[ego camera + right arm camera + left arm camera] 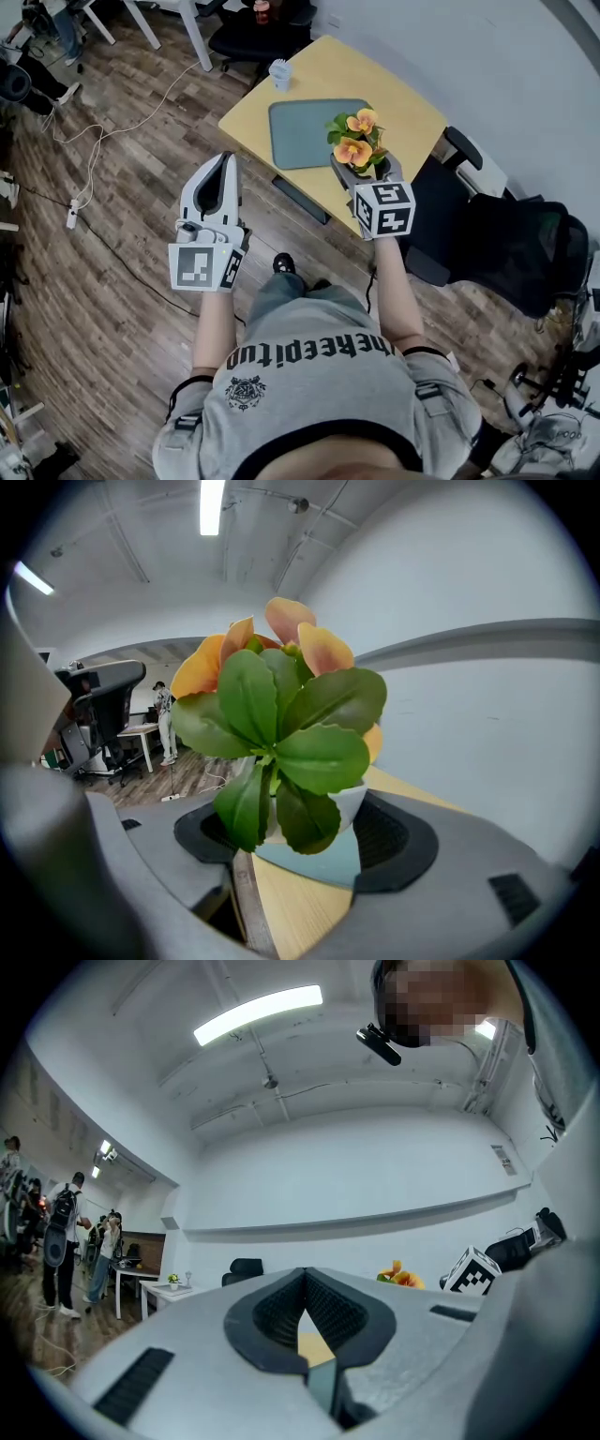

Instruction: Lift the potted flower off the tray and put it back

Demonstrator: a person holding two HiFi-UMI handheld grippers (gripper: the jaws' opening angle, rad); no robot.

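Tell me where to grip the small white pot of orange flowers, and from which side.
Grip the small white pot by its round wall, below the green leaves, coming in level from the person's side. The orange flowers and leaves spread over the top, so only the sides are bare. The right gripper holds it so, a jaw on each side.

Orange flower [357,137], green leaves [281,733]; grey-green tray [300,131] on yellow table [328,70].

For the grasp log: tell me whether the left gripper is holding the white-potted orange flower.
No, the jaws of the left gripper meet on nothing; the white-potted orange flower sits in the right gripper.
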